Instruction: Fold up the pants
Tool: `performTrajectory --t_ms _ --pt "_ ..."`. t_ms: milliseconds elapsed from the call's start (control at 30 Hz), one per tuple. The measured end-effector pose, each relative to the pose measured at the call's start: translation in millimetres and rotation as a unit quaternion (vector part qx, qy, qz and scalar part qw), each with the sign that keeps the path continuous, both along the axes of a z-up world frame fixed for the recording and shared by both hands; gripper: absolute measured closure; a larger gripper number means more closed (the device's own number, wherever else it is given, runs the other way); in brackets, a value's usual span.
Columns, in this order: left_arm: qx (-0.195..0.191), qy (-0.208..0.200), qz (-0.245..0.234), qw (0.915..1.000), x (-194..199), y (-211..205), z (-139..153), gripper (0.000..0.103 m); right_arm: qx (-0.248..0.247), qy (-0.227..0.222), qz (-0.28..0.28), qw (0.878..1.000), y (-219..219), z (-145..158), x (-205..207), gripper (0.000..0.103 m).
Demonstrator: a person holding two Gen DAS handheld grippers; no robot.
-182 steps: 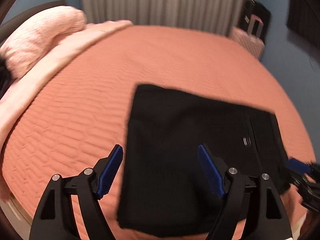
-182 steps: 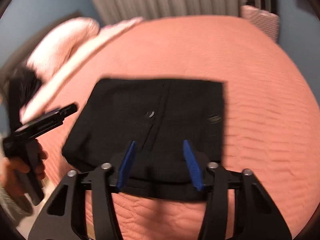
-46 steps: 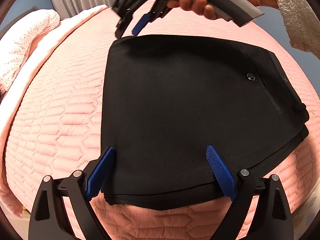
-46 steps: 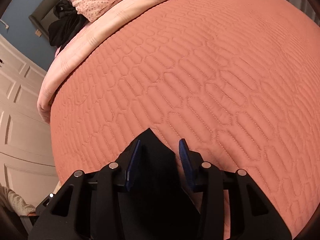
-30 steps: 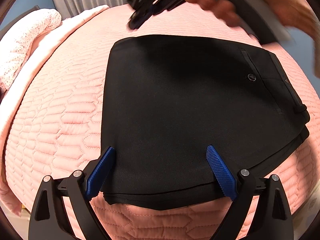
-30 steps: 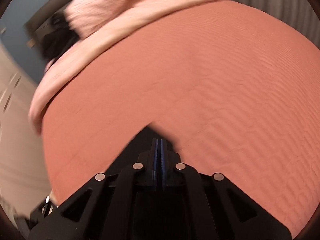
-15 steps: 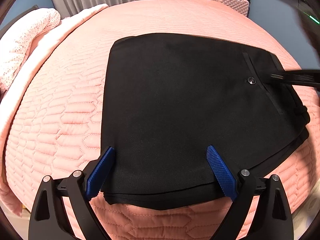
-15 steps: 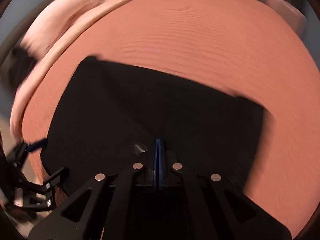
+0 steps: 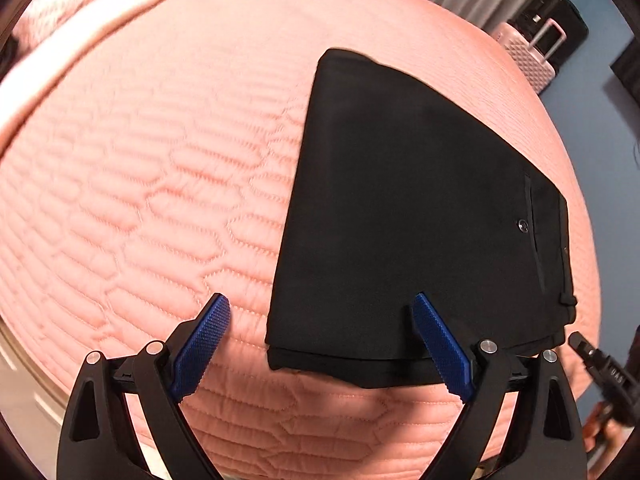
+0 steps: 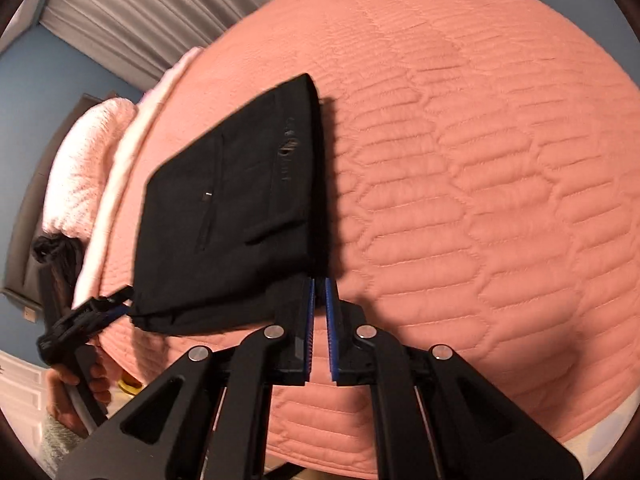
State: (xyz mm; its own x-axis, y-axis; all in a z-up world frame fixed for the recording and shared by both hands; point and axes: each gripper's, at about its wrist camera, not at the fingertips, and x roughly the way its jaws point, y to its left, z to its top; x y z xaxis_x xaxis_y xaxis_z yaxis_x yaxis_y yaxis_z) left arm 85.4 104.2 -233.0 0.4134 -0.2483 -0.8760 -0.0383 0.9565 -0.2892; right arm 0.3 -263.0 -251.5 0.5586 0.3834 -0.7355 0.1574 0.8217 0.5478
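The right gripper [image 10: 318,322] has swung back to the near edge, jaws opening a crack, empty; one folded black pair of pants [image 9: 416,216] lies on the quilted pink bed [image 9: 140,200], its near-left corner between the wide-open left gripper [image 9: 320,344] jaws.

Both views are being lit warmly and evenly from overhead, and soft shadows are being cast on the pink quilted bedspread [image 10: 500,184] beside the folded black pants [image 10: 228,216]. Strong fisheye bulging is being shown, with dark vignetting at the corners. The quilt stitching and the pants' far edge are being smeared by slight motion blur.
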Motion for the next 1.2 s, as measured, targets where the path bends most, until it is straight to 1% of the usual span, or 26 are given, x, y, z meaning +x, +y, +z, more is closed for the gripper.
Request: performTrajectory --t_ms 33,100,133,167,200,267,333,400,433,467,533,567,633,667,733,800,833,867,900,933,967,1000,1067,1133,1167,1200 --pt "-0.009 0.004 0.001 0.9999 1.6 1.8 -3.0 0.011 0.004 -0.002 -0.003 1.000 2.6 -0.3 5.3 0.091" --pt "-0.031 0.009 0.001 0.9995 7.5 2.8 -8.7 0.011 0.008 -0.010 -0.015 1.000 0.6 4.0 16.7 0.069" --pt "-0.039 0.010 0.001 0.9992 9.9 2.5 -11.4 0.011 0.007 -0.016 -0.025 1.000 0.6 4.9 17.8 0.042" --pt "-0.042 0.009 0.004 0.9991 13.5 2.9 -11.8 0.011 0.010 -0.025 -0.032 0.999 -1.8 9.0 17.7 0.026" --pt "-0.051 0.004 0.005 0.9987 15.3 3.0 -10.4 0.011 0.015 -0.037 -0.038 0.998 -5.0 11.8 19.8 0.022" --pt "-0.089 0.002 -0.005 0.9960 22.7 4.7 -10.1 0.011 0.025 -0.041 -0.033 0.998 -2.0 15.1 34.6 0.022" --pt "-0.123 0.013 -0.004 0.9923 30.4 7.1 -12.2 0.008 0.031 -0.028 -0.029 0.999 -3.3 8.5 47.2 0.021" --pt "-0.151 0.022 -0.006 0.9882 40.3 9.0 -17.7 0.007 0.058 -0.007 -0.025 0.998 -5.3 -4.0 59.1 0.021" --pt "-0.165 0.024 -0.002 0.9860 42.0 9.5 -17.5 0.006 0.071 -0.003 -0.025 0.997 -6.4 -8.1 61.0 0.019" --pt "-0.195 0.023 -0.003 0.9806 43.7 12.6 -19.5 0.006 0.087 -0.018 -0.025 0.996 -6.6 -9.2 61.9 0.013" --pt "-0.240 0.030 -0.010 0.9703 50.3 18.8 -23.6 0.006 0.114 -0.030 -0.004 0.993 -2.9 -12.2 65.9 0.013" --pt "-0.267 0.036 -0.011 0.9629 54.1 22.8 -26.6 0.006 0.131 -0.033 0.018 0.991 2.0 -14.5 70.3 0.013" --pt "-0.315 0.043 -0.025 0.9477 60.1 24.3 -31.1 0.006 0.105 -0.034 0.044 0.993 13.0 -14.6 77.3 0.013" --pt "-0.326 0.049 -0.037 0.9433 64.5 19.4 -35.6 0.006 0.095 -0.035 0.054 0.993 16.9 -14.0 79.9 0.013" --pt "-0.310 0.055 -0.054 0.9478 69.2 7.7 -36.9 0.006 0.097 -0.039 0.063 0.993 21.4 -13.0 83.7 0.013" --pt "-0.257 0.058 -0.087 0.9608 73.4 -13.4 -33.1 0.006 0.099 -0.040 0.057 0.993 26.1 -13.0 89.9 0.014" --pt "-0.231 0.058 -0.100 0.9660 73.9 -22.4 -31.7 0.006 0.090 -0.039 0.057 0.994 30.7 -12.2 92.8 0.017" --pt "-0.206 0.057 -0.111 0.9705 75.0 -31.4 -29.9 0.006 0.066 -0.035 0.054 0.996 37.4 -10.5 96.1 0.029" --pt "-0.199 0.055 -0.111 0.9721 74.9 -35.1 -29.3 0.008 0.045 -0.029 0.049 0.997 41.3 -10.7 98.0 0.038" --pt "-0.197 0.051 -0.105 0.9735 73.2 -33.8 -28.7 0.013 0.042 -0.024 0.043 0.998 40.8 -11.8 98.2 0.057" --pt "-0.190 0.047 -0.094 0.9761 70.1 -31.8 -28.4 0.026 0.053 -0.024 0.033 0.998 37.8 -12.8 96.9 0.065" --pt "-0.191 0.042 -0.087 0.9769 65.2 -27.7 -28.1 0.042 0.061 -0.026 0.026 0.997 36.8 -11.3 93.7 0.068" --pt "-0.188 0.034 -0.075 0.9788 57.8 -15.8 -31.5 0.066 0.049 -0.030 0.027 0.998 43.0 -7.4 91.7 0.072" --pt "-0.224 0.035 -0.059 0.9721 59.4 -7.8 -38.5 0.068 0.050 -0.025 0.028 0.998 46.8 -5.4 93.1 0.072" --pt "-0.234 0.037 -0.054 0.9700 63.0 -8.2 -42.8 0.068 0.057 -0.019 0.026 0.998 46.1 -6.7 95.1 0.072" --pt "-0.229 0.037 -0.054 0.9712 64.0 -10.1 -43.6 0.066 0.063 -0.015 0.024 0.998 45.1 -8.1 96.5 0.071"
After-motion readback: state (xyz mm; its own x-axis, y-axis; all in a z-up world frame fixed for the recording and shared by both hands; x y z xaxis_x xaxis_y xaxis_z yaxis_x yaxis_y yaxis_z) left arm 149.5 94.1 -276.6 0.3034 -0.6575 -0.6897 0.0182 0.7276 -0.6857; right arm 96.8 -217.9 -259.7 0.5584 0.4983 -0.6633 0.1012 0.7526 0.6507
